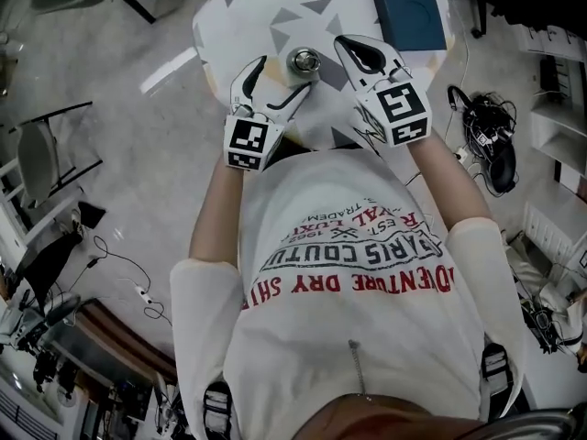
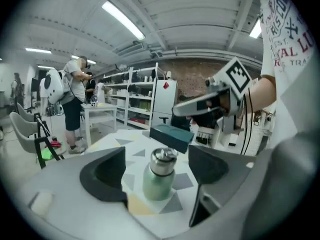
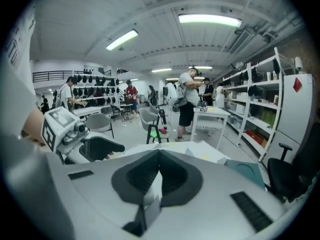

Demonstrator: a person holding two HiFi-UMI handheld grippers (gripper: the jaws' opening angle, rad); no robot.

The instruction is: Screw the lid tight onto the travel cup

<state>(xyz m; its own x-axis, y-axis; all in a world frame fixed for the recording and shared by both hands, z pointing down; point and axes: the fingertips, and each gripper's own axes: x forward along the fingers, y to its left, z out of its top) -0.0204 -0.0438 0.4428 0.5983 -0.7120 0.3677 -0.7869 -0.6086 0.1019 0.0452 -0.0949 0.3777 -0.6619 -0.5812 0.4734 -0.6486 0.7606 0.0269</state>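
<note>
A pale green travel cup (image 1: 304,61) with its steel lid (image 2: 164,159) on top stands upright on the white table (image 1: 238,16) with grey triangles. My left gripper (image 1: 272,82) is open just short of the cup, on its near left. In the left gripper view the cup (image 2: 159,183) stands ahead, between the two dark pads (image 2: 107,174) and touching neither. My right gripper (image 1: 353,49) hovers to the right of the cup, shut with nothing in it. Its pads (image 3: 172,176) meet in the right gripper view, where the cup is hidden.
A dark teal box (image 1: 404,7) lies on the table beyond the cup, to the right. Chairs (image 1: 55,154) stand on the floor at the left and cables (image 1: 486,136) lie at the right. People and shelves (image 3: 260,104) are far off in the room.
</note>
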